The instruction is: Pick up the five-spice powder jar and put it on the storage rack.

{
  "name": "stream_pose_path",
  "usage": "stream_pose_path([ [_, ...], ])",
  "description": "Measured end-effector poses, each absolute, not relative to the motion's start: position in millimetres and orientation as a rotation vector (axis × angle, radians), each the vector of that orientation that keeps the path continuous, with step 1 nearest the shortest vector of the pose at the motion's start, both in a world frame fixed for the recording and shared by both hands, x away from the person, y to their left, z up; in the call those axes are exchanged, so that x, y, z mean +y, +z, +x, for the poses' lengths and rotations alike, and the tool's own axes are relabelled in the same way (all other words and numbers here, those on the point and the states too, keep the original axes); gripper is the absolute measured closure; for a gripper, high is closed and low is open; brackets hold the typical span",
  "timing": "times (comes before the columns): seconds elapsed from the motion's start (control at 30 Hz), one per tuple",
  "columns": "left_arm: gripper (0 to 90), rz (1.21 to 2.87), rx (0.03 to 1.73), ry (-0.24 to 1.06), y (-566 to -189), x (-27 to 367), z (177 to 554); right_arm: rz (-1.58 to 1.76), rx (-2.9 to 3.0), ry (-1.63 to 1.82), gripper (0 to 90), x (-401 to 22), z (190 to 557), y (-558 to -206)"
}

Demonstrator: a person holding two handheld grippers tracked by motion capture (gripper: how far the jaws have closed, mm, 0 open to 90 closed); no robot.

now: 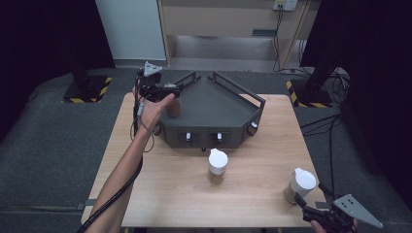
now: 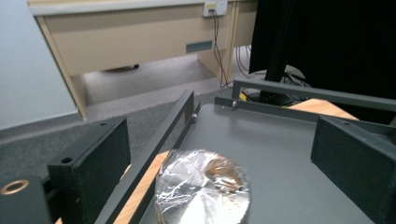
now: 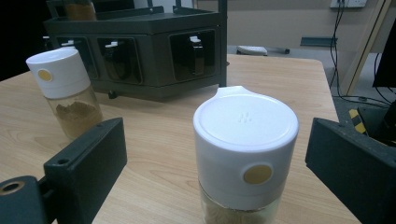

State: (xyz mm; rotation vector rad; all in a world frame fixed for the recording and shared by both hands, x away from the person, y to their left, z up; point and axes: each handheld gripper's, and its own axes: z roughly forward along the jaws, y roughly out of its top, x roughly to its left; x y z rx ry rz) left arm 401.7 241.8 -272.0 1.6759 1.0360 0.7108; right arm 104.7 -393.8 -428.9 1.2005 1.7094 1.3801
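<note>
A dark grey rack with low rails stands at the back middle of the wooden table. On its left corner sits a brown jar whose top is wrapped in shiny film. My left gripper hovers just above that jar, and its jaws stand wide apart on either side of it without touching. Near the front right edge stands a white-lidded spice jar. My right gripper is open just behind it, its jaws flanking the jar with a gap on each side.
A second white-lidded spice jar stands mid-table in front of the rack. The rack's front face has slots with small white-tipped handles. The left gripper's cable hangs down along the forearm. Bare wood lies at the front left.
</note>
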Motion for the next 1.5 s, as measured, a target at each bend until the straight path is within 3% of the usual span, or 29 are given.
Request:
stream_pose_path([
  [0.67, 1.8, 1.697, 0.793, 0.612, -269, 286, 332, 1.192, 1.723, 1.374, 5.4, -392, 106, -428],
  [1.5, 2.3, 1.647, 0.715, 0.628, -332, 343, 236, 1.187, 1.732, 1.369, 5.4, -391, 106, -427],
])
